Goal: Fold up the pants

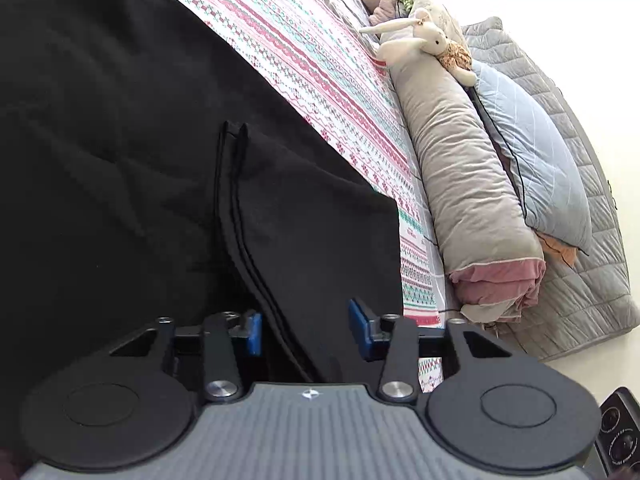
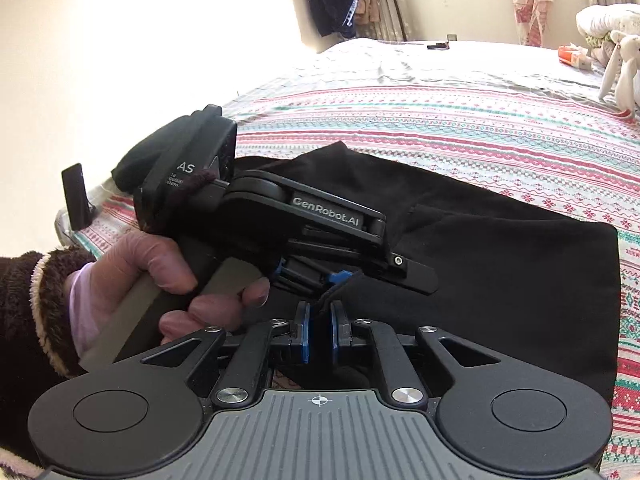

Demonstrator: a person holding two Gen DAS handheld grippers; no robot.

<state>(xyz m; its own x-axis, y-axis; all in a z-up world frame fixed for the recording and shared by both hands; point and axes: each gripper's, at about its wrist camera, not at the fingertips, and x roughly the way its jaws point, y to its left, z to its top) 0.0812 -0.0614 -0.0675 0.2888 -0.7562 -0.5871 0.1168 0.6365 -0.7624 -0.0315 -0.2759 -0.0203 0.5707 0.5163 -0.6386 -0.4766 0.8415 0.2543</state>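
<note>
- A hem corner of the black pants (image 2: 500,264), spread on the patterned bedspread (image 2: 480,128), is being gathered for a fold.
- The left gripper (image 1: 305,334) stands spread, cloth between its pads unpinched; closing is judged next.
- The right gripper (image 2: 319,334) is pinched on the raised corner.

Left gripper (image 1: 306,330) jaws stand apart; right gripper (image 2: 319,334) jaws are nearly closed, pinching black cloth.

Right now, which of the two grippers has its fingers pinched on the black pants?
The right gripper: its fingers pinch a fold of the pants. The left gripper is open.
</note>
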